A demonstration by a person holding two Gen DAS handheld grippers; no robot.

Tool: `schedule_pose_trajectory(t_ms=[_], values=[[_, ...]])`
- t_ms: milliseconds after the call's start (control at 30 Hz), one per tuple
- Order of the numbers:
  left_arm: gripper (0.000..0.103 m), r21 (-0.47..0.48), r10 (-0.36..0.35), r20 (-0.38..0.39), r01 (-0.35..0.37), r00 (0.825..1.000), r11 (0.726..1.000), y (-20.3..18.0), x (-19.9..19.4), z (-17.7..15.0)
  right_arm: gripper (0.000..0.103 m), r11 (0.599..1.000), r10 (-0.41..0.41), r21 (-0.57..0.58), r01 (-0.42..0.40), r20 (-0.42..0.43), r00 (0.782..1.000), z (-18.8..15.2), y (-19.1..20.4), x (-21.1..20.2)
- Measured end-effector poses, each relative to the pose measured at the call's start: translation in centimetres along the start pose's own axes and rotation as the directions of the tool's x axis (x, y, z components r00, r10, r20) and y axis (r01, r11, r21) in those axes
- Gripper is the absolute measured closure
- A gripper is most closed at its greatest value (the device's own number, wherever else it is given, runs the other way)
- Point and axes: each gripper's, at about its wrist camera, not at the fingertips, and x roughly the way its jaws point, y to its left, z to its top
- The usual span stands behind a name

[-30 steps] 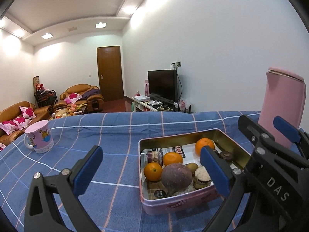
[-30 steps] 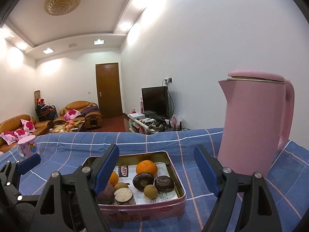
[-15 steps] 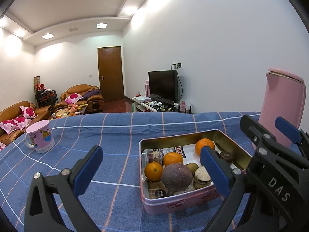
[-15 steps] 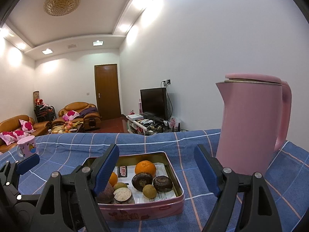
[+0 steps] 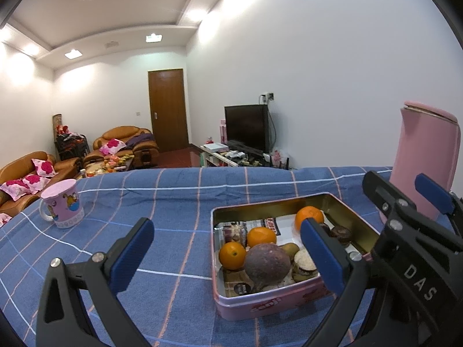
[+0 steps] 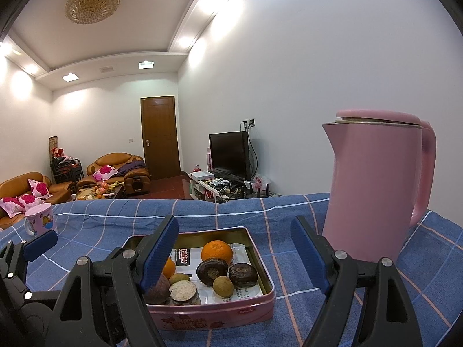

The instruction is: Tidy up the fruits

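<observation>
In the pink metal tin (image 5: 269,303) we see all the fruit gathered: three oranges (image 5: 232,255), a large dull-purple round fruit (image 5: 266,263), small olive-brown ovals (image 6: 223,286), two dark wrinkled rounds (image 6: 212,271) and a cut piece with a pale grainy face (image 6: 183,288), all on printed paper. None lies on the cloth, so the scene fits both fruit already collected and fruit waiting to be sorted out of the tin.

Over the last second almost nothing changes: the fruit keeps its places, and both views shift only slightly, so we read no grasp under way.

Our left gripper (image 5: 227,253) hovers at the tin's 7 o'clock, fingers spread wide and empty. Our right gripper (image 6: 234,256) hangs at its 5 o'clock, equally spread and empty.

The tin's inner wall is shiny gold, its corners rounded. It sits on a blue checked tablecloth (image 5: 173,202), soft and creased. A smooth pink kettle (image 6: 373,190) stands at the tin's 2 o'clock, a pink cartoon mug (image 5: 62,208) well apart at 10 o'clock.
</observation>
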Motion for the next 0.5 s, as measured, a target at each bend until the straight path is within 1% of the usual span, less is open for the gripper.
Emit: schedule_pose_trajectory(t_ms=[67, 200, 267, 500], values=[[0.0, 0.007, -0.007, -0.01, 0.007, 1.0, 1.0, -0.12, 0.08, 0.03, 0.022, 1.0, -0.001, 0.001, 0.001, 0.0, 1.0, 0.03, -0.03, 0.07], [0.0, 0.022, 0.0, 0.004, 0.0, 1.0, 1.0, -0.51, -0.18, 0.11, 0.022, 1.0, -0.001, 0.0, 0.001, -0.002, 1.0, 0.02, -0.06, 0.11], [0.0, 0.024, -0.013, 0.009, 0.013, 1.0, 1.0, -0.58, -0.24, 0.13, 0.022, 1.0, -0.003, 0.0, 0.003, -0.003, 1.0, 0.01, -0.06, 0.11], [0.0, 0.024, -0.018, 0.009, 0.018, 1.0, 1.0, -0.71, -0.32, 0.21, 0.022, 1.0, -0.008, 0.003, 0.008, -0.006, 1.0, -0.08, -0.02, 0.22]])
